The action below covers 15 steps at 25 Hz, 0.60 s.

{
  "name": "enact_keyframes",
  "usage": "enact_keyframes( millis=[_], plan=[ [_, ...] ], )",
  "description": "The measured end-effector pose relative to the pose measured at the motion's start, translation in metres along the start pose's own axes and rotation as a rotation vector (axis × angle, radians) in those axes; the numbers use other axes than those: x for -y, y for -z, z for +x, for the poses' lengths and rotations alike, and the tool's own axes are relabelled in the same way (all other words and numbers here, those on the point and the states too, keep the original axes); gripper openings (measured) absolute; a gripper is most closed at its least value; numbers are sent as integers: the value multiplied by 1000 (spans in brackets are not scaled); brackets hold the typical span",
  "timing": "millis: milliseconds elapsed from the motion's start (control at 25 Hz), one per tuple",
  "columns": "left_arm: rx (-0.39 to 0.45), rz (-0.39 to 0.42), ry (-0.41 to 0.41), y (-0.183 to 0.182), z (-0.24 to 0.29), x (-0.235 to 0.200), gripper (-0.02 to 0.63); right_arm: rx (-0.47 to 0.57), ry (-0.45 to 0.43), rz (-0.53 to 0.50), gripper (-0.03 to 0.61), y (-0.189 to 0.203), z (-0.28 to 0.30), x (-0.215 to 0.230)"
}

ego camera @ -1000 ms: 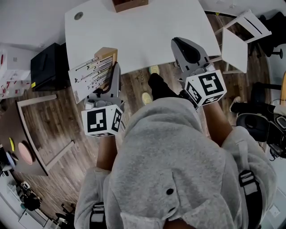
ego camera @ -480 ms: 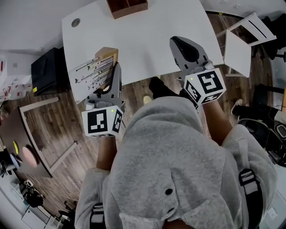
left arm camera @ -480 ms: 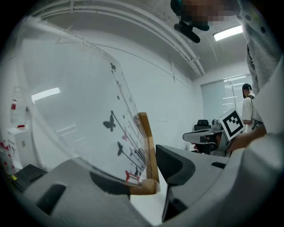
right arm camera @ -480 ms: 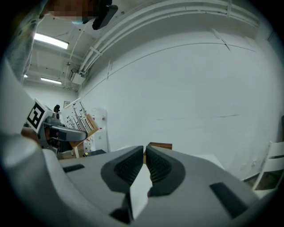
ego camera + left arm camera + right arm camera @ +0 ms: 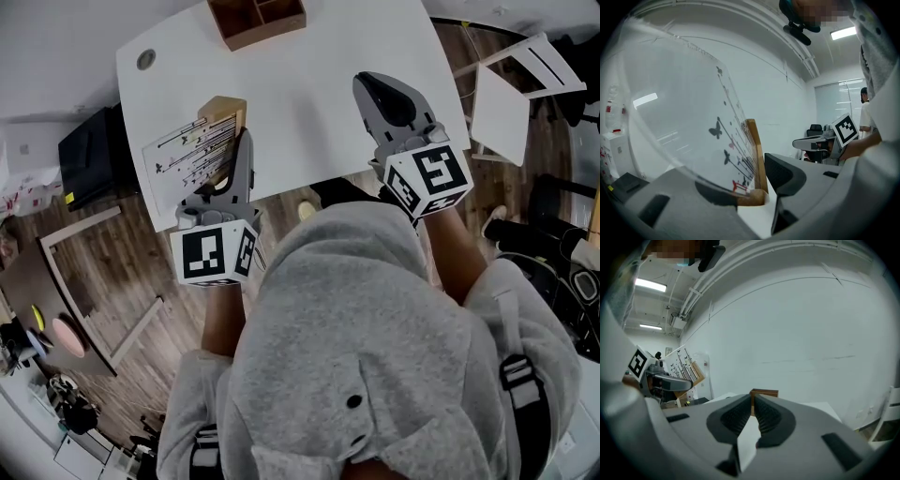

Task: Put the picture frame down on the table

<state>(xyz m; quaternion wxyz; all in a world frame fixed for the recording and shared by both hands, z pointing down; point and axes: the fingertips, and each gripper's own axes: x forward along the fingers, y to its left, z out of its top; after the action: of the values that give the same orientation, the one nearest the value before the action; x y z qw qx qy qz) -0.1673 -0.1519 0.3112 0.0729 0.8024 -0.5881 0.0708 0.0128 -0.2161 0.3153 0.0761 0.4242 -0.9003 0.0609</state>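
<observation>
Two grippers are up over the near edge of the white table (image 5: 309, 112).

Far left: a black box (image 5: 89, 141) sits on the wood floor (image 5: 122, 272) beside the table.

Picture frame (image 5: 192, 155): held in the air, tilted, above the table's near left corner, with part of it past the edge over the floor. It has a clear pane printed with butterflies and thin stems, plus a wooden edge and backing. The head view doesn't show whether its low corner touches the tabletop.

Left gripper (image 5: 242, 150): grasping the frame by its lower wooden corner. In the left gripper view that corner sits between the jaws, the pane lies against the left jaw, and the wooden edge stands up just beside the right jaw. White tabletop shows below.

Table, far side: a round hole (image 5: 145, 59) near the far left corner and a brown wooden box (image 5: 256, 17) with compartments at the far edge. Both are well apart from the frame.

Right gripper (image 5: 382, 94): clenched and empty. The right gripper view shows the ribbed pads drawn together to a thin slit with nothing in it, pointing across the table toward the wooden box. It hovers over the table's near right part, well apart from the frame.

Right of the table: a white chair (image 5: 506, 89) on the floor.

Bottom of the head view: the person's grey hoodie (image 5: 356, 347).
</observation>
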Motion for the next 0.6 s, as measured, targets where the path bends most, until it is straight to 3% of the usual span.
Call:
enact_keyframes(
  millis=[600],
  plan=[
    [-90, -46, -2, 22, 51, -24, 198, -74, -7, 39, 38, 14, 43, 22]
  ],
)
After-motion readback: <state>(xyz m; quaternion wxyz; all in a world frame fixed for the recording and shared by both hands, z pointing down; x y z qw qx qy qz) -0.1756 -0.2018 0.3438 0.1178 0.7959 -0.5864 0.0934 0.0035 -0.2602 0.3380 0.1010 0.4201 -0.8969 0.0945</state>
